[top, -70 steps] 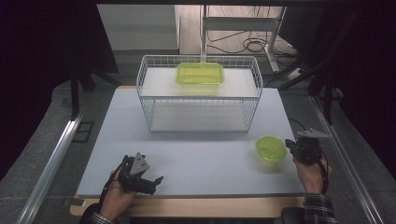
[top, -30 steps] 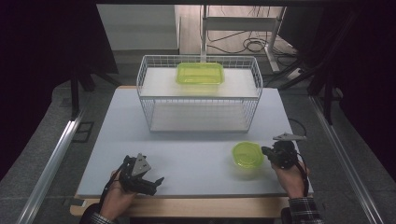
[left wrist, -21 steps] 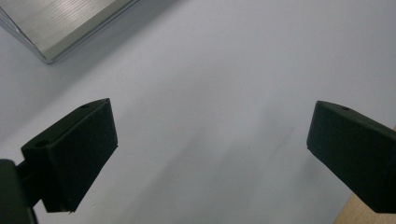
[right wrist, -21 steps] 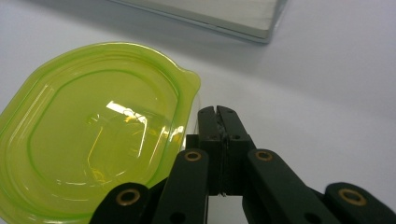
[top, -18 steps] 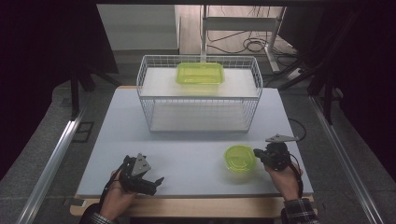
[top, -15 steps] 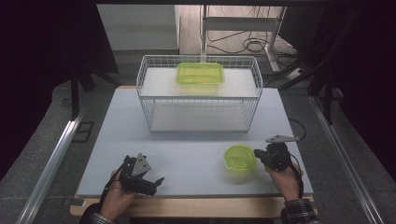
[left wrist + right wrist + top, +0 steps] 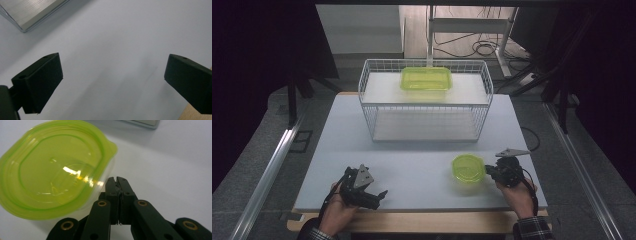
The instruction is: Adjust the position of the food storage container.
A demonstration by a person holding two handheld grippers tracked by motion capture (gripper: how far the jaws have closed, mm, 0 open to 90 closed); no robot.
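Note:
A round clear container with a lime-green lid (image 7: 468, 167) sits on the white table (image 7: 412, 165), front right. My right gripper (image 7: 489, 172) lies just to its right, shut, with nothing between its jaws. In the right gripper view its tips (image 7: 117, 180) rest against the container (image 7: 55, 170) at the clear wall under the lid's rim. My left gripper (image 7: 379, 196) is held near the front left edge, open. In the left gripper view its jaws stand wide apart over bare table (image 7: 112, 80).
A white wire basket (image 7: 367, 107) stands at the back middle of the table. A rectangular lime-green container (image 7: 426, 78) lies on a white shelf in it. The wooden front edge (image 7: 422, 222) runs below both hands. Metal rails (image 7: 267, 175) flank the table.
The right gripper and the round container have moved left together, from the right edge toward the front middle. In the last half second they hardly moved. The left gripper stayed put.

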